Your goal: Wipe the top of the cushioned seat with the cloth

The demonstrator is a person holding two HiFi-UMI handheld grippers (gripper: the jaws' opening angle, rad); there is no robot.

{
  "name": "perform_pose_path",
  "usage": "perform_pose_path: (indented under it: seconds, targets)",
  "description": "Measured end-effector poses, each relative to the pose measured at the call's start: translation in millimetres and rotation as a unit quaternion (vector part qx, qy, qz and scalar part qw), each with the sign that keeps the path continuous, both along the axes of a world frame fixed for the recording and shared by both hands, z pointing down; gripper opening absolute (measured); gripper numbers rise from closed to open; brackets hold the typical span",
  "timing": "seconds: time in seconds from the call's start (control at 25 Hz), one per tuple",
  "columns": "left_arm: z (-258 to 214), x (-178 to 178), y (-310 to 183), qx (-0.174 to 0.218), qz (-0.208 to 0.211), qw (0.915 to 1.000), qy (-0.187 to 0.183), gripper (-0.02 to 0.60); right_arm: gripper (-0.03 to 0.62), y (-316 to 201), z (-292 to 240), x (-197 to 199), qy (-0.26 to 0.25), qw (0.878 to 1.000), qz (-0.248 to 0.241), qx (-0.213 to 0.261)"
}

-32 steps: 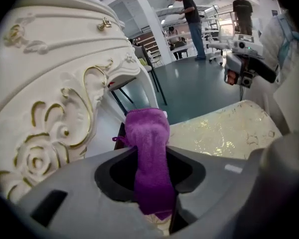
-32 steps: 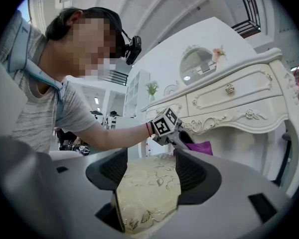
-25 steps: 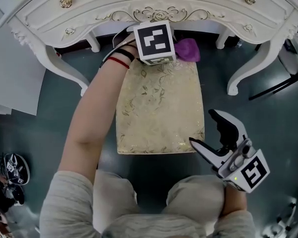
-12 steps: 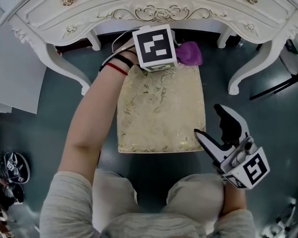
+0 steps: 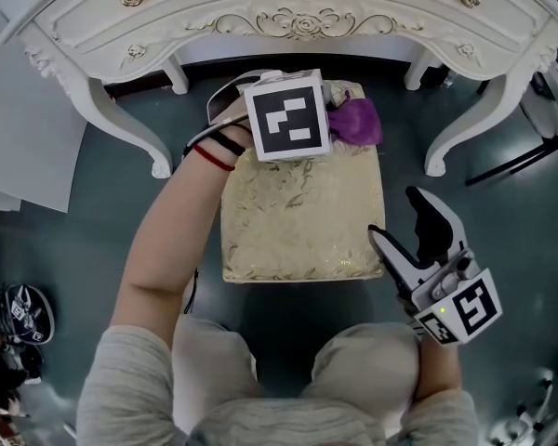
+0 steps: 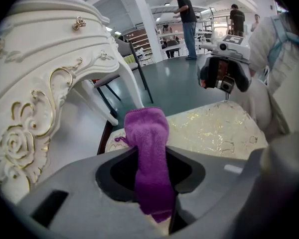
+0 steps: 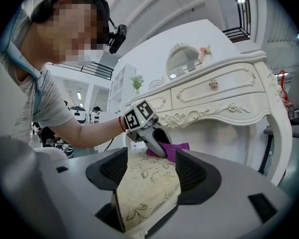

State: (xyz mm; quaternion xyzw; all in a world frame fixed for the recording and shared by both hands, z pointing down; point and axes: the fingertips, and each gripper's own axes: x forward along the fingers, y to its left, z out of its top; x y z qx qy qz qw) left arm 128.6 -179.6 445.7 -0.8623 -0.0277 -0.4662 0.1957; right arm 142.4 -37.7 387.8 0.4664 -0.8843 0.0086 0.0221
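Dark green flooring point(image 5: 102, 212) surrounds a white dressing table point(image 5: 307, 7) with gold scrollwork. The cushioned seat point(image 5: 298, 221), covered in pale gold patterned fabric, stands in front of the table with its far edge at the table's front.

The left gripper point(image 6: 149, 153) is positioned at the seat's far right corner. Its jaws are clamped on the purple cloth point(image 5: 355, 122), which sticks out past the jaw tips and lies over that corner. Its marker cube point(image 5: 286, 116) faces upward.

The right gripper point(image 5: 397, 214) is positioned beside the seat's near right corner, well apart from the cloth. Its jaws are spread wide and grip nothing. In the right gripper view, the seat corner appears between the two jaws. The lower jaw tip is at the seat's right edge; contact with the fabric cannot be confirmed.

Compared with one second ago, the marker cube and the cloth have shifted away from the table front, toward the person. The right gripper has shifted slightly farther from the person along the seat's right side.
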Motion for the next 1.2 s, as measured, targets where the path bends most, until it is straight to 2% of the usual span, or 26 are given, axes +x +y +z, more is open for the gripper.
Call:
perform_pose_path:
  seconds: [0.16, 0.28, 0.4, 0.56, 0.72, 0.92, 1.2]
  targets:
    - [7.3, -8.6, 15.8, -0.008, 0.002, 0.9999, -0.015, 0.138, 0.302, -0.9, 11.1, 3.8, 0.013, 0.999, 0.004, -0.032]
    - [10.7, -14.4, 25.9, -0.008, 0.006, 0.9997, -0.021, 0.138, 0.302, -1.3, 31.5, 11.0, 0.025, 0.995, 0.001, -0.095]
    - [10.7, -16.1, 31.5, 0.000, 0.009, 0.9997, -0.021, 0.138, 0.302, 2.5, 51.2, 12.3, 0.011, 0.988, -0.019, -0.150]
    - [11.1, -18.8, 41.3, 0.005, 0.021, 0.9993, -0.032, 0.138, 0.294, 7.9, 63.0, 5.1, 0.006, 0.982, -0.044, -0.182]
    - [11.7, -21.7, 53.8, 0.007, 0.024, 0.9990, -0.037, 0.138, 0.282, 8.7, 63.2, 5.9, -0.005, 0.981, -0.049, -0.189]
    - [11.8, -25.0, 67.4, 0.011, 0.023, 0.9991, -0.035, 0.137, 0.281, 7.6, 61.6, 9.1, 0.011, 0.983, -0.038, -0.179]
    - [10.5, -30.0, 91.6, 0.029, 0.026, 0.9986, -0.036, 0.137, 0.264, -0.1, 39.1, 30.7, -0.021, 0.991, 0.013, -0.129]
